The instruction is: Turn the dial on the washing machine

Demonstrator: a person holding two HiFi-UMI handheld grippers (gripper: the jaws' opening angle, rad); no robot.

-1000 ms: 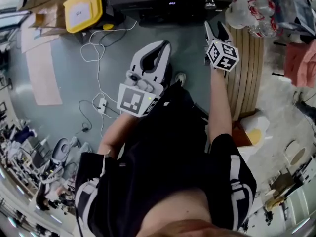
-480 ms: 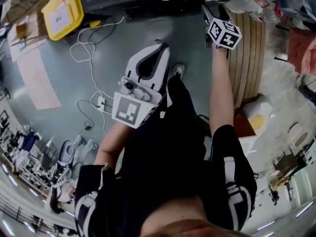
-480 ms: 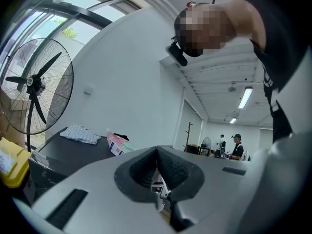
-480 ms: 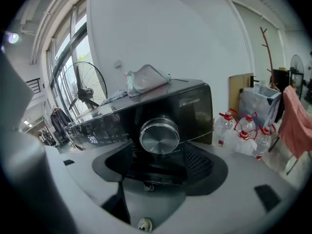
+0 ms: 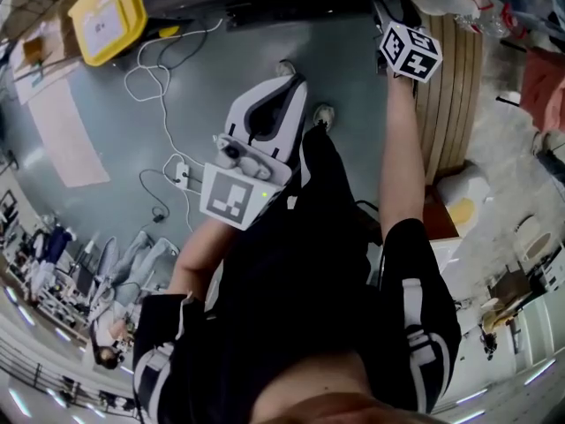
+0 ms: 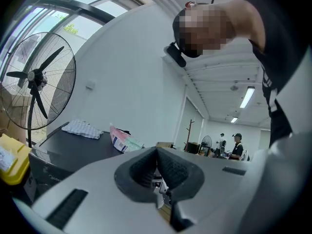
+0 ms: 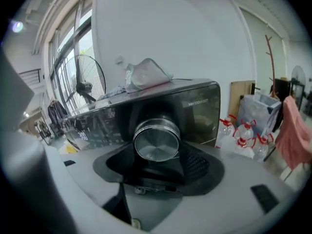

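Left fingers (image 6: pixel 138 172) together above grey floor (image 5: pixel 353 71) (white adapter (image 5: pixel 181 177) nearby)

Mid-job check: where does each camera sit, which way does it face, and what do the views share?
Head view: on the person's head, facing steeply down at the floor; shows both forearms, black clothing, left gripper, right gripper.
Left gripper view: on the left gripper, tilted upward past its shut, empty jaws; shows the person's torso.
Right gripper view: on the right gripper, facing the washing machine; its closing jaws flank the dial.
Shared: both gripper views show the fan.
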